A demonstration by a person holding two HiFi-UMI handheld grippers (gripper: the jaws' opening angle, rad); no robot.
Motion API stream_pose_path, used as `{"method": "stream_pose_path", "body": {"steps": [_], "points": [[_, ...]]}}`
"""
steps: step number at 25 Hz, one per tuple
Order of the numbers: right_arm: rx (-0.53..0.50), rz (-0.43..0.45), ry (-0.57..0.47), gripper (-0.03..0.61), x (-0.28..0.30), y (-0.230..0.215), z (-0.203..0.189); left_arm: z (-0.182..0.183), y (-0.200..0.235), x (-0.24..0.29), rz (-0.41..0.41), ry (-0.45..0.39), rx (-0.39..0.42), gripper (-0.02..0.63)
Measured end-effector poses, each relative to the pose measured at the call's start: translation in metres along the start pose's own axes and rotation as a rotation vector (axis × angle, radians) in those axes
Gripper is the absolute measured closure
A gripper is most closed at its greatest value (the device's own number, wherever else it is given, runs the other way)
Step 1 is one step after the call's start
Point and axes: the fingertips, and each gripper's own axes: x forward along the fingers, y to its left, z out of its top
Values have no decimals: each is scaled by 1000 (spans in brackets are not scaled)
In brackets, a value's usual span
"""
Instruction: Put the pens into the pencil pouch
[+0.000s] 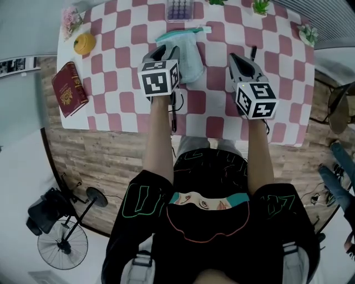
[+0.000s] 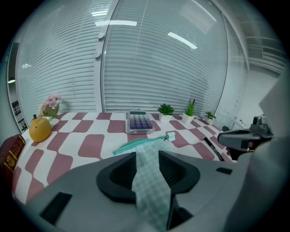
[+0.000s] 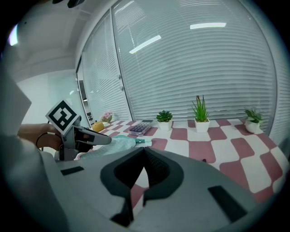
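A teal checked pencil pouch (image 1: 187,55) lies on the pink-and-white checked table (image 1: 116,83), zipper edge at the far side. My left gripper (image 1: 163,54) is at the pouch's near left corner. In the left gripper view the jaws (image 2: 146,156) stand apart with the pouch fabric (image 2: 136,146) running between them. One black pen (image 1: 173,113) lies below the left gripper near the table's front edge. Another pen (image 1: 253,52) lies just beyond my right gripper (image 1: 236,59), which is shut with nothing in it (image 3: 145,150) and sits right of the pouch (image 3: 115,144).
A red book (image 1: 69,89), a yellow round ornament (image 1: 84,43) and pink flowers (image 1: 71,19) are at the table's left. A clear case with purple keys (image 1: 179,8) and small potted plants (image 1: 259,6) line the far edge. A fan (image 1: 64,244) stands on the floor.
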Motion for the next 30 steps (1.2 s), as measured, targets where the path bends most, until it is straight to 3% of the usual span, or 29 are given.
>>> {"method": "stream_pose_path", "body": {"steps": [4,9,15,26,30], "points": [[5,-12,12,575,4,1,-3,2,-1,15,-36,47,-8,392],[12,-39,13,575,4,-5,-3,4,0,35,-20,100,-9,290],[22,-70,11,575,4,-15,0,-2,5,54,15,161,-8,273],[42,-92,23,575,4,-25,-4,-5,7,63,65,217,84,290],[39,-91,21,575,2,-26,-3,-4,-5,65,28,188,116,442]]}}
